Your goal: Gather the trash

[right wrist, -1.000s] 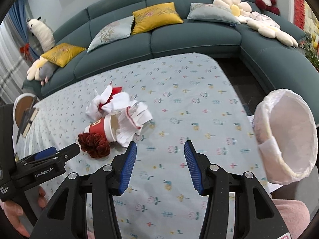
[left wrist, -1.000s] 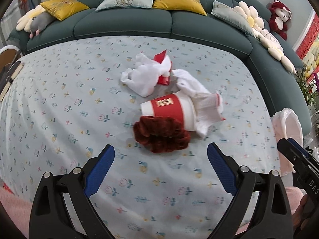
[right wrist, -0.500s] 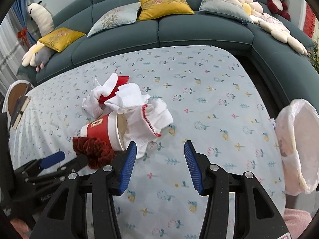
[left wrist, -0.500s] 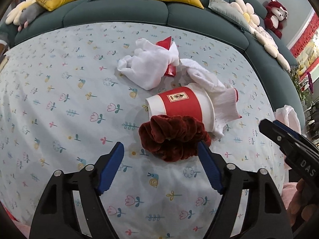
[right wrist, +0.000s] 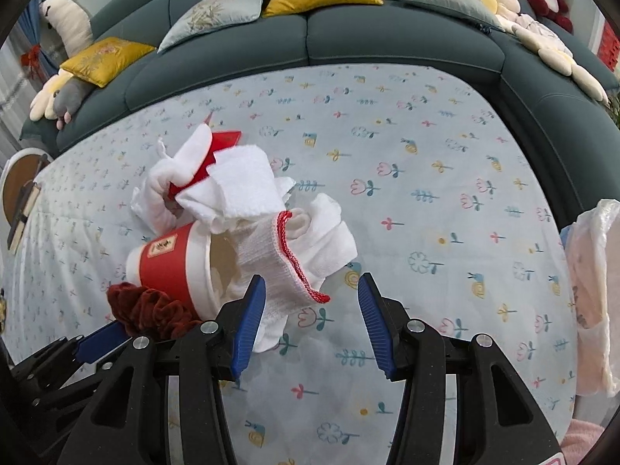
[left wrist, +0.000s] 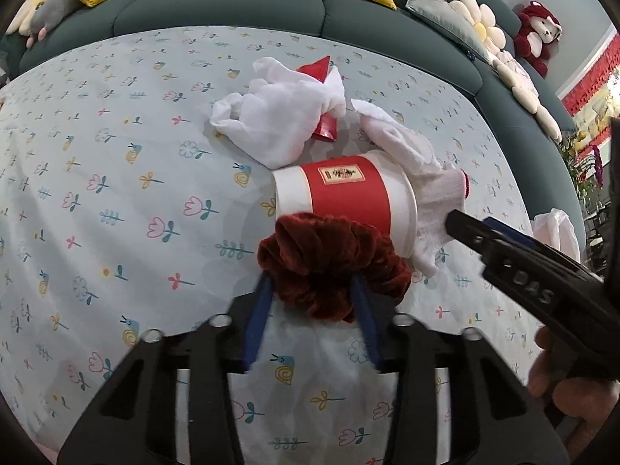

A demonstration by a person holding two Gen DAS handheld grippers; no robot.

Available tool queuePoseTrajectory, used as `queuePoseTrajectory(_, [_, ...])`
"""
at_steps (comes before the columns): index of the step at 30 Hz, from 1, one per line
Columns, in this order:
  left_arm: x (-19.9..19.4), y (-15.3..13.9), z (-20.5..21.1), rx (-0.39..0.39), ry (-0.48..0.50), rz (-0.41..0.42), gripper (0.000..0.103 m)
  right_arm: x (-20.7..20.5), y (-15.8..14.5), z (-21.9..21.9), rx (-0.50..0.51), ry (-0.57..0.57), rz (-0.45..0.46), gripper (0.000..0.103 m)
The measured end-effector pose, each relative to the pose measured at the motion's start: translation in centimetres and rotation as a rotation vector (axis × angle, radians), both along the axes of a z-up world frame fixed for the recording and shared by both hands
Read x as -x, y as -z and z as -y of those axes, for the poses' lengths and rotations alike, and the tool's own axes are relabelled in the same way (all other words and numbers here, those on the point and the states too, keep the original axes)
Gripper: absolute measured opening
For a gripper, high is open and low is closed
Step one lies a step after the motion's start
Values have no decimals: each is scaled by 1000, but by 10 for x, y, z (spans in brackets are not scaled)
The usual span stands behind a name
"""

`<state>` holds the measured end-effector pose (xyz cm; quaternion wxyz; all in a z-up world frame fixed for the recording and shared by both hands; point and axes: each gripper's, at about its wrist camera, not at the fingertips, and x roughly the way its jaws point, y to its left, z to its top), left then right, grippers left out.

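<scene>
Five items uncollected on tabletop: scrunchie (left wrist: 333, 259), held in narrowed left tool (left wrist: 312, 290); cup (left wrist: 345, 197) at 12 o'clock; glove (right wrist: 286, 267), cloths (left wrist: 279, 124). Right tool (right wrist: 312, 290) wide, empty. Bag (right wrist: 593, 271) at 3 o'clock.

maroon scrunchie (left wrist: 329, 259), red-banded white cup (left wrist: 345, 193)

1. The left gripper (left wrist: 312, 290) has pushed in over the worktop and narrowed its jaws onto the dark red scrunchie (left wrist: 329, 263).
2. The right gripper (right wrist: 312, 302) has come in close to the white glove (right wrist: 286, 267), jaws wider apart than before.
</scene>
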<state>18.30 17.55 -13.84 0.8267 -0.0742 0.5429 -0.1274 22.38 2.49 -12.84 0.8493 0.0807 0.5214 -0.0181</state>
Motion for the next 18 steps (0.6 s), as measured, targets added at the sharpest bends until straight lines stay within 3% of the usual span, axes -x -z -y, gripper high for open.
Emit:
queuePoseTrajectory(2, [0, 1, -1, 6, 1, -5, 22, -3, 5, -2, -1, -9, -12, 40])
queuePoseTrajectory(4, [0, 0, 0, 17, 3, -5, 12, -5, 8, -5, -9, -23, -23, 26])
queuePoseTrajectory(7, [1, -4, 0, 29, 8, 4, 8, -4, 9, -7, -27, -35, -36, 7])
queuePoseTrajectory(11, [5, -11, -1, 57, 11, 11, 6, 5, -3, -4, -40, -35, -8, 5])
queuePoseTrajectory(18, [19, -33, 13, 37, 23, 46, 6, 30, -34, 15, -74, -4, 56, 5])
